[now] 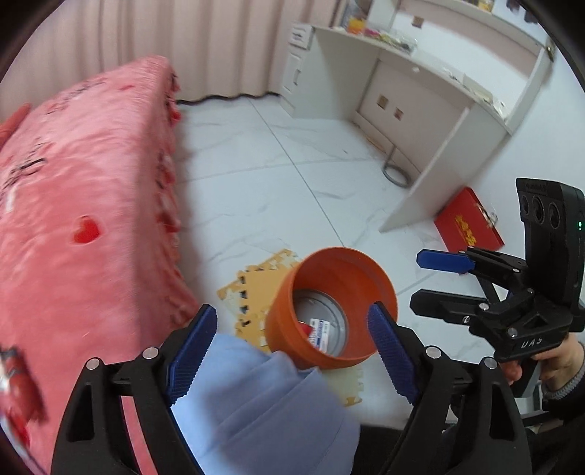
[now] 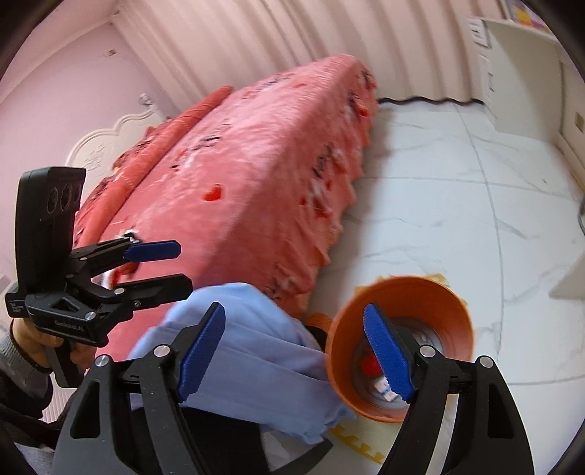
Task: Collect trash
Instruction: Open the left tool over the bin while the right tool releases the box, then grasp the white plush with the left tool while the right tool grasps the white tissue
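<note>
White marble-look floor [image 1: 278,190] tiles running across the room, thin grey grout lines showing. Bed [image 2: 256,175] with a pink-red heart-print cover lying along the left, white carved headboard [image 2: 109,142] standing against a pale pink wall [image 2: 62,84]. Pleated pale curtain [image 1: 204,47] hanging behind the bed, reaching the floor. White desk [image 1: 413,106] with shelves [image 1: 475,22] above sitting in the far corner. Daylight looking soft, even.

orange bin [image 1: 331,310], pink heart-patterned bedspread [image 1: 84,204], white marbled floor [image 1: 278,190].
</note>
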`<act>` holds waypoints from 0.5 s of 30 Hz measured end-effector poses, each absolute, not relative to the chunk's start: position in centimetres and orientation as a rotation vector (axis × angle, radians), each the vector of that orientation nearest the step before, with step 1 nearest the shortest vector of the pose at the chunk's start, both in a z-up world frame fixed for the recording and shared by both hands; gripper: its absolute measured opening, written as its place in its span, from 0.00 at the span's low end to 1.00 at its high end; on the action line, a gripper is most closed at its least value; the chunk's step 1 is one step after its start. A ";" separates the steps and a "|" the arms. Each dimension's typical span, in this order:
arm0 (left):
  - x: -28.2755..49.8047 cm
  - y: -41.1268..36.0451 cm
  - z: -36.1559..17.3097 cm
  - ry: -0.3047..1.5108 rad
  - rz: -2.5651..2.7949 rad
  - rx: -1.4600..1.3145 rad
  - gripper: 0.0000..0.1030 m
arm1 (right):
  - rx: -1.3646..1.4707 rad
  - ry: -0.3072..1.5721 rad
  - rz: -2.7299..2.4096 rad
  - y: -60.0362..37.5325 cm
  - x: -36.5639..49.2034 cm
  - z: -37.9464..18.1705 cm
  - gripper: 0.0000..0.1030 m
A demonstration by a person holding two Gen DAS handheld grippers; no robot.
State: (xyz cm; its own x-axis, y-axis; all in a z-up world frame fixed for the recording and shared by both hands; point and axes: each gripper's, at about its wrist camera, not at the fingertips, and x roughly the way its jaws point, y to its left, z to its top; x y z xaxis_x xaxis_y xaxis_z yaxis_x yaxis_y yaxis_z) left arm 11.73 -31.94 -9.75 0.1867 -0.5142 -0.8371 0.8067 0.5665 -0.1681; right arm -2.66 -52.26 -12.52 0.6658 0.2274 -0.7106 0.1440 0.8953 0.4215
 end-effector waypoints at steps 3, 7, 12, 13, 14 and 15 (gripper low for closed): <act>11.3 -29.1 -8.8 0.983 -0.908 0.317 0.91 | 0.444 0.828 0.103 -50.1 -1.7 -10.8 0.78; 11.2 -24.9 -7.3 0.950 -0.821 0.277 0.91 | 0.417 0.810 0.193 -46.7 0.0 -9.1 0.81; 11.0 -19.2 -6.4 0.930 -0.682 0.228 0.91 | 0.356 0.814 0.311 -41.5 2.3 -7.8 0.81; 11.1 -18.0 -6.2 0.926 -0.653 0.218 0.91 | 0.342 0.813 0.340 -40.1 3.0 -7.5 0.81; 10.9 -17.0 -6.2 0.924 -0.626 0.209 0.91 | 0.333 0.812 0.359 -39.1 3.4 -7.3 0.81; 10.9 -15.7 -6.1 0.922 -0.591 0.193 0.91 | 0.319 0.811 0.385 -37.8 4.0 -7.1 0.81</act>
